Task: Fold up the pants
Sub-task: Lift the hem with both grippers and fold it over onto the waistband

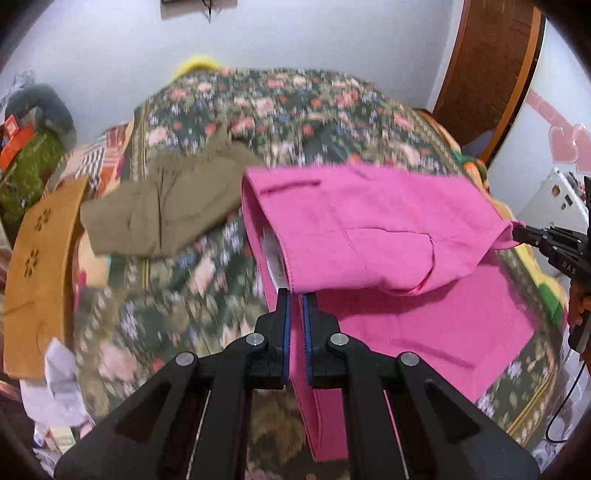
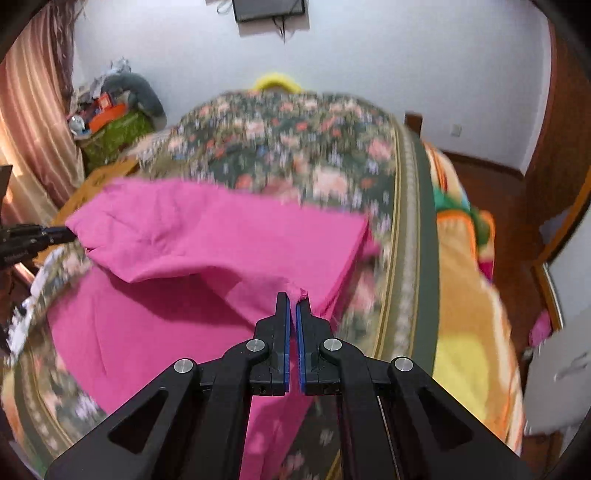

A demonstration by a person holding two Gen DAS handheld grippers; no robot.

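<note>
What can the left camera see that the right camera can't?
Only the left camera shows the olive-brown pants lying on the bed beside the pink ones, and pink hearts on the wall.

Only the right camera shows the striped curtain, the dark screen high on the wall, and the orange blanket hanging at the bed's side.

Both show the pink pants partly lifted over the flowered bedspread, with the left gripper and the right gripper each pinching an edge.
</note>
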